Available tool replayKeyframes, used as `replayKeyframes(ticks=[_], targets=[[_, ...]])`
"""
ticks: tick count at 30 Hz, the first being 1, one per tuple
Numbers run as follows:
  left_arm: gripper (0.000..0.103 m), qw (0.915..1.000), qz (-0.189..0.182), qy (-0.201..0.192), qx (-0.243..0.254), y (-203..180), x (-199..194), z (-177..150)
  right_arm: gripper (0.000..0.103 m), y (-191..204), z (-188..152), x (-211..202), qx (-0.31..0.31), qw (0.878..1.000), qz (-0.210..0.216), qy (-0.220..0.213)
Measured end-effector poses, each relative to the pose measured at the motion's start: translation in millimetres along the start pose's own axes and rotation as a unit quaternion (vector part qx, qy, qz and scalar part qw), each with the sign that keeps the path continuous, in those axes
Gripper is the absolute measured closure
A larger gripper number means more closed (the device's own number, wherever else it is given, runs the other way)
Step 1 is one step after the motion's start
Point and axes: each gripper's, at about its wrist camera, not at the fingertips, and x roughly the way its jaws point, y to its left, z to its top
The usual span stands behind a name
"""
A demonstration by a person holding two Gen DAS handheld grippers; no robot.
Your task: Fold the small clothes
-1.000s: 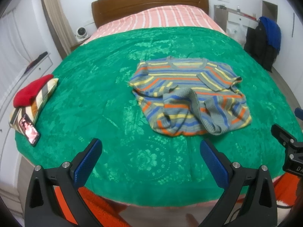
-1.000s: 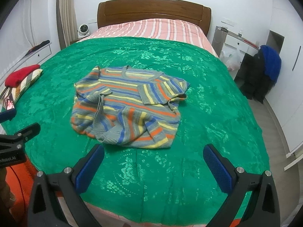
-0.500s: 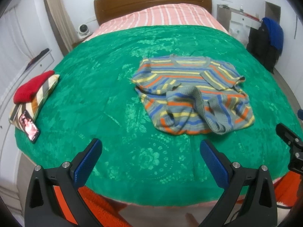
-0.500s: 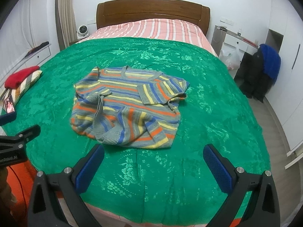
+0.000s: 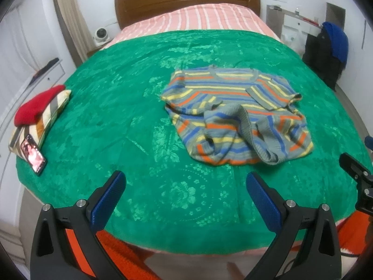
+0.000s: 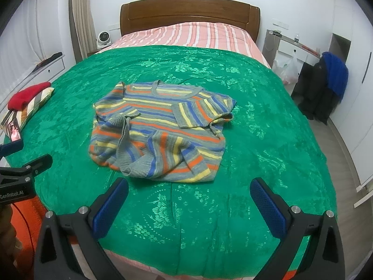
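Observation:
A small striped sweater (image 5: 235, 116), grey with orange, yellow and blue bands, lies crumpled on the green bedspread (image 5: 130, 107), sleeves folded over its body. It also shows in the right wrist view (image 6: 160, 130). My left gripper (image 5: 186, 186) is open and empty, held above the bed's near edge, short of the sweater. My right gripper (image 6: 188, 193) is open and empty, also at the near edge, just in front of the sweater's hem. Each gripper shows at the other view's side edge.
A folded stack with a red garment (image 5: 37, 107) and a phone (image 5: 32, 155) lies at the bed's left edge. A wooden headboard (image 6: 188, 11) and striped pink bedding are at the far end. Dark and blue clothes (image 6: 326, 84) hang to the right.
Both grippers have drifted slightly; the sweater sits a little lower and closer in both views. Jaws stay open. The sweater has not moved on the bed.

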Motion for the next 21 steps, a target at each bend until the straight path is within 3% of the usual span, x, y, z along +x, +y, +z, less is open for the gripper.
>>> replayKeyframes(ticks=[11, 21], targets=[[0.000, 0.9992, -0.027, 0.012, -0.029, 26, 9, 4, 0.000, -3, -3, 5, 0.005, 1.000, 0.005, 0.009], [0.000, 0.9976, -0.065, 0.022, -0.007, 9, 10, 0, 0.000, 1, -5, 8, 0.003, 1.000, 0.014, 0.012]])
